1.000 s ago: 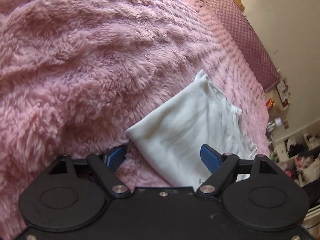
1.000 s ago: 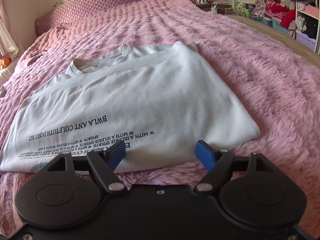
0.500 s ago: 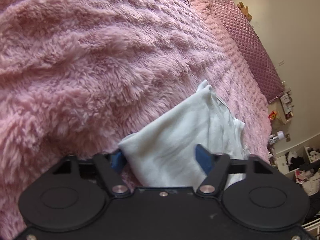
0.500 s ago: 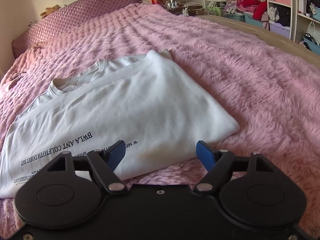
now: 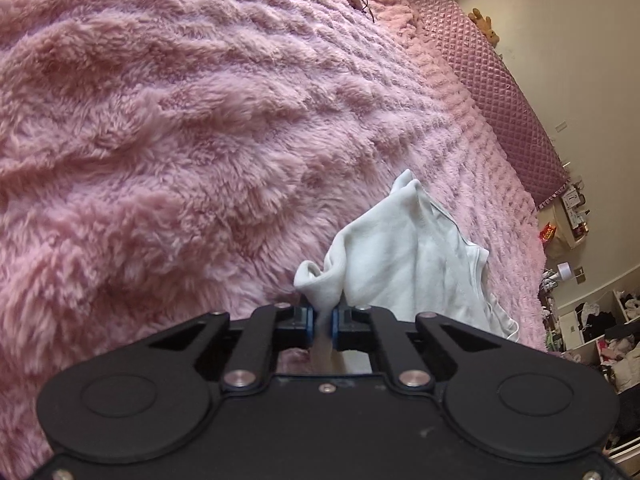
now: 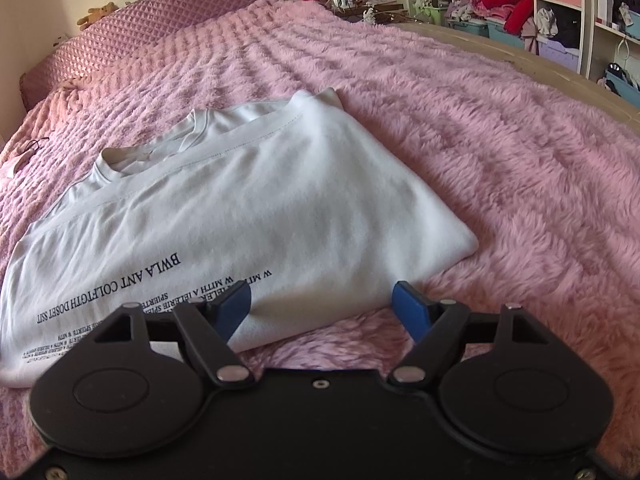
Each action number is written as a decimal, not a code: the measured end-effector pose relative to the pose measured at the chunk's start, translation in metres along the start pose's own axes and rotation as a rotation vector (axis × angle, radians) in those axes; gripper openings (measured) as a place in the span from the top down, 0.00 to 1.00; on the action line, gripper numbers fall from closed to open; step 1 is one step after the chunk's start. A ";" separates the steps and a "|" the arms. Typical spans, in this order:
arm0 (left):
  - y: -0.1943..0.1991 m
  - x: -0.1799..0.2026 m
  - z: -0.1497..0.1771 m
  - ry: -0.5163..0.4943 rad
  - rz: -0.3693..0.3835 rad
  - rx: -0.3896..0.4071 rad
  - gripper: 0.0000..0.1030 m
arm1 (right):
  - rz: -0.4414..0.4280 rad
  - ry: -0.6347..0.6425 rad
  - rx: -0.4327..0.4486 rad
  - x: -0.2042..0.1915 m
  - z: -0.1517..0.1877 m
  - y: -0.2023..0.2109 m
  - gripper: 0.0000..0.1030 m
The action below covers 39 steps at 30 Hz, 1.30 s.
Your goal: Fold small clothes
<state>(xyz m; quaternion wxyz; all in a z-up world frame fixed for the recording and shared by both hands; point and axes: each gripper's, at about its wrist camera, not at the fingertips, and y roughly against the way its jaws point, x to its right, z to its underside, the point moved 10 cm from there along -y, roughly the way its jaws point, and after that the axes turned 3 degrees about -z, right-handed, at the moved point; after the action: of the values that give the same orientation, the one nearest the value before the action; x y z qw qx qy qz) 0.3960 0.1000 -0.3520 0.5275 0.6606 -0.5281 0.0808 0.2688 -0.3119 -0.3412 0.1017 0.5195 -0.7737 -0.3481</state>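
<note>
**L grips shirt corner, R open**

We see the white T-shirt (image 6: pixel 240 208) half-folded on the pink blanket (image 6: pixel 500 128). L gripper (image 5: pixel 323 322) has just clamped a bunched corner. R gripper (image 6: pixel 320 304) hangs spread at the shirt's near edge, w/ nothing held.

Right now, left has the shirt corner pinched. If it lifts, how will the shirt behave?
Probably floppy: the white T-shirt already bunches into soft folds where the left gripper, whose jaws have just closed, pinches it. Likely light, so it should trail and drape, and its folds may fall open. The fluffy pink blanket may drag at it; the right gripper is open, its blue pads around the near edge.
</note>
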 end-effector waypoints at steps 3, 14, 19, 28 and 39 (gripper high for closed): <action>0.002 0.004 -0.001 0.019 0.031 -0.005 0.98 | 0.001 -0.006 0.002 0.001 -0.001 0.001 0.24; 0.027 0.085 0.004 -0.061 0.261 -0.002 0.98 | 0.052 -0.060 0.036 0.014 -0.020 0.011 0.24; 0.029 0.132 0.026 -0.090 0.373 -0.049 0.98 | 0.050 -0.086 0.036 0.029 -0.032 0.015 0.24; 0.024 0.222 0.096 -0.161 0.541 -0.159 0.98 | 0.047 -0.075 0.037 0.066 -0.053 0.024 0.24; -0.002 0.286 0.243 -0.267 0.615 -0.418 0.98 | 0.108 -0.058 0.036 0.115 -0.063 0.034 0.24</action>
<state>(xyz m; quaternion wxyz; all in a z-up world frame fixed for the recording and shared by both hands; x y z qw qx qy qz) 0.4107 -0.2659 -0.2680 0.5284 0.3546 -0.7704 0.0391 0.2259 -0.4322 -0.2959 0.0884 0.4684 -0.8093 -0.3433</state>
